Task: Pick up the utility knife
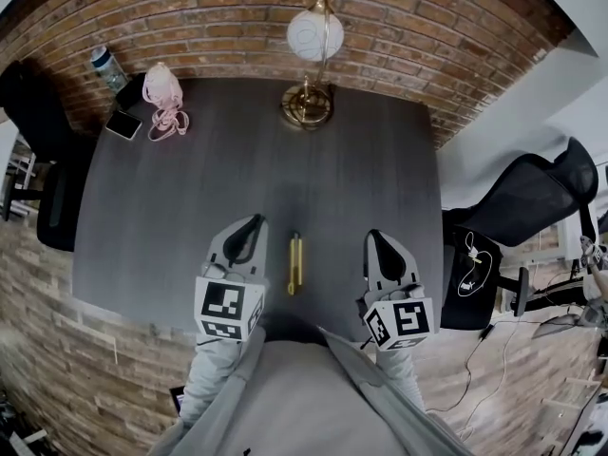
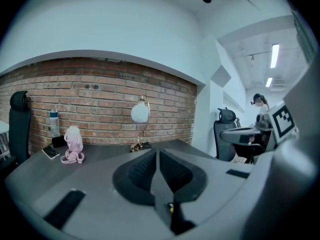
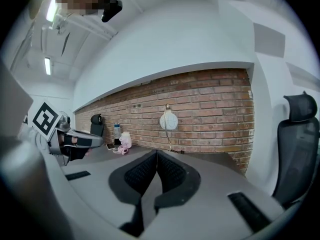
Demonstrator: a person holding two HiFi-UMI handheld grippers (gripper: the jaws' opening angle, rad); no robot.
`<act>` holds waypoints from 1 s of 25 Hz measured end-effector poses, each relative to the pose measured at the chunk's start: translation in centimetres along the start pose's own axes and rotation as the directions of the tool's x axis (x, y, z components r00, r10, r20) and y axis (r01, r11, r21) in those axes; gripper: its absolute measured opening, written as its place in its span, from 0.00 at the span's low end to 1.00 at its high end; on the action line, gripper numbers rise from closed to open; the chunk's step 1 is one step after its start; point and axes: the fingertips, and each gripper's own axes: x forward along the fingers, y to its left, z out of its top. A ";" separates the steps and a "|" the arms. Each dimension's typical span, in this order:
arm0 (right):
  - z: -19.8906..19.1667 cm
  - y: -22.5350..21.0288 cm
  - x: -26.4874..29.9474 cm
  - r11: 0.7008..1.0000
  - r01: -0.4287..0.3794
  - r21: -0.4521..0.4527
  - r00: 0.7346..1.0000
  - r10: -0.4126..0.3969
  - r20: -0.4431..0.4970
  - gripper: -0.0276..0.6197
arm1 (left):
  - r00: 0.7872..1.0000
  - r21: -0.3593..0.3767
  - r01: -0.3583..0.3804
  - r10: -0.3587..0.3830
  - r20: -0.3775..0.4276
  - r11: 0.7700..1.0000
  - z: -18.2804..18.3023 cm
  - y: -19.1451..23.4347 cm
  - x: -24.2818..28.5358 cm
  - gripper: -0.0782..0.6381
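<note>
L gripper (image 1: 249,231): jaws pressed together, nothing btwn them. R gripper (image 1: 378,245): same, empty. I've got both over the table's (image 1: 171,188) near edge. Yellow utility knife (image 1: 295,263) lies flat by near edge, mid-width, btwn my grippers, touching neither. Lamp (image 1: 312,41) at far edge; pink bottle (image 1: 163,88) near far-left corner.

Dark grey table (image 1: 171,207), wood-grain top, far edge against brick wall (image 1: 237,12). Brass lamp (image 1: 310,74) with white globe shade stands at far edge, near middle. Far left corner: pink bottle (image 1: 161,85) upright (its looped pink strap lies on tabletop in front), clear water bottle (image 1: 107,67) close to wall, phone (image 1: 123,123) flat near table edge. Black office chair (image 1: 38,150) left of table. Second black mesh chair (image 1: 537,193) right of table, black bag (image 1: 472,278) with white logo just beside it.
</note>
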 end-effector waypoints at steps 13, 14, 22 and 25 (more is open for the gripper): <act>-1.5 -0.7 -0.8 0.998 0.041 0.047 0.999 -0.040 -0.020 0.07 | 0.993 -0.017 0.071 -0.072 -0.096 0.997 -3.3 -1.6 1.3 0.24; -1.6 -0.8 -0.8 0.998 0.043 0.048 0.999 -0.042 -0.022 0.07 | 0.992 -0.014 0.074 -0.075 -0.104 0.997 -3.6 -1.8 1.5 0.24; -2.9 -1.7 -1.1 0.995 0.075 0.059 0.996 -0.072 -0.048 0.07 | 0.979 -0.028 0.099 -0.103 -0.176 0.995 -7.5 -3.5 2.9 0.34; -3.9 -2.0 -1.4 0.994 0.089 0.069 0.994 -0.084 -0.067 0.07 | 0.976 -0.047 0.086 -0.093 -0.197 0.995 -9.3 -4.3 3.6 0.38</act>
